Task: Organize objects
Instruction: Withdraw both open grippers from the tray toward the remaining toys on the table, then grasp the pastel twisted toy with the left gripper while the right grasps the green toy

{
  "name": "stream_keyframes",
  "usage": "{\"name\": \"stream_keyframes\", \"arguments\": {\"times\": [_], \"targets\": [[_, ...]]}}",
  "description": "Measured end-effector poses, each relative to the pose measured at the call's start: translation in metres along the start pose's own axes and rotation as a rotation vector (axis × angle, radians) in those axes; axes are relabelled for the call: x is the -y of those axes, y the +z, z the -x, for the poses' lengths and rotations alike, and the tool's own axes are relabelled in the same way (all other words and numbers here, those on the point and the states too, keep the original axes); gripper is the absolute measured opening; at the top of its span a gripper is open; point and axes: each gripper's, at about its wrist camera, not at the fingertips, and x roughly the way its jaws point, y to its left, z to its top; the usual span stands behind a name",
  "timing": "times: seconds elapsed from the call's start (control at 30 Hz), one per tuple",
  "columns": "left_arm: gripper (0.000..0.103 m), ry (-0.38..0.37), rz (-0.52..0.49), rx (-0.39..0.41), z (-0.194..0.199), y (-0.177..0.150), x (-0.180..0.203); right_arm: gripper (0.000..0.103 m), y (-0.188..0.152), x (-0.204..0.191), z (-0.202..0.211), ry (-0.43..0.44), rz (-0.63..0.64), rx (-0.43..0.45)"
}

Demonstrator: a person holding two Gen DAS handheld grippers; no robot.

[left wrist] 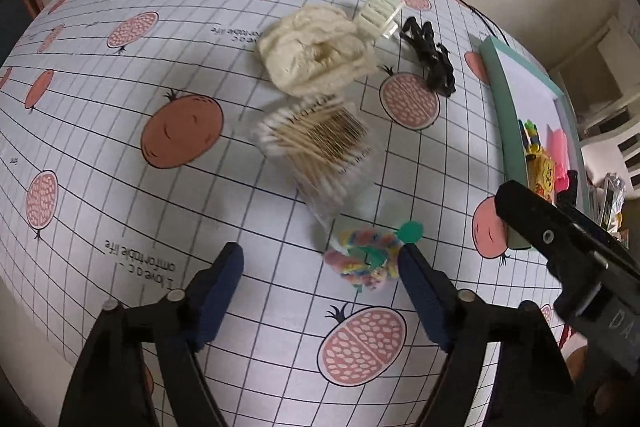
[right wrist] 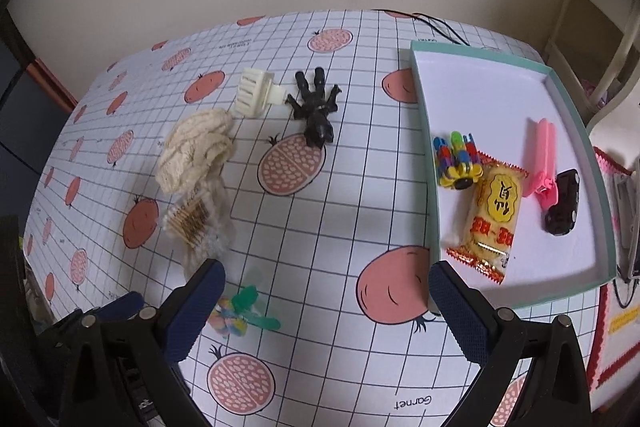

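The tray already holds a snack, toy car, clip and blocks. Left of it on the desk wait the cloth, swabs, candy, figure and comb. Both grippers are open, holding nothing.

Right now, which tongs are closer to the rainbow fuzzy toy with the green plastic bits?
Left. The left tongs are open with the rainbow fuzzy toy just inside their right finger. The right tongs are open further right, toward the teal tray.
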Motion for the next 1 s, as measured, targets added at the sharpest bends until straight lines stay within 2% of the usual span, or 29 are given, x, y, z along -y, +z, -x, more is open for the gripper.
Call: {"name": "stream_keyframes", "arguments": {"times": [0.03, 0.17, 0.47, 0.53, 0.67, 0.7, 0.83, 1.0], "targets": [[0.072, -0.002, -0.002, -0.005, -0.002, 0.000, 0.001, 0.103, 0.000, 0.000, 0.000, -0.002, 0.000, -0.001], [0.064, -0.016, -0.020, -0.012, -0.005, -0.003, 0.008, 0.103, -0.001, -0.001, -0.003, -0.001, 0.003, -0.008], [0.038, -0.047, -0.043, -0.014, -0.006, -0.003, 0.015, 0.103, -0.003, -0.009, -0.009, 0.002, 0.020, -0.023], [0.027, -0.050, -0.042, -0.015, -0.006, -0.004, 0.015, 0.103, -0.003, -0.010, -0.010, 0.001, 0.022, -0.024], [0.023, -0.051, -0.041, -0.018, -0.006, -0.007, 0.011, 0.103, -0.003, -0.013, -0.010, 0.002, 0.028, -0.026], [0.018, -0.055, -0.039, -0.016, -0.005, -0.007, 0.010, 0.103, -0.003, -0.013, -0.010, 0.002, 0.028, -0.026], [0.012, -0.064, -0.023, -0.008, -0.002, -0.006, 0.007, 0.103, -0.003, -0.014, -0.010, 0.003, 0.028, -0.026], [0.011, -0.072, -0.015, 0.008, 0.005, -0.006, 0.002, 0.103, -0.004, -0.016, -0.011, 0.007, 0.027, -0.023]]}}
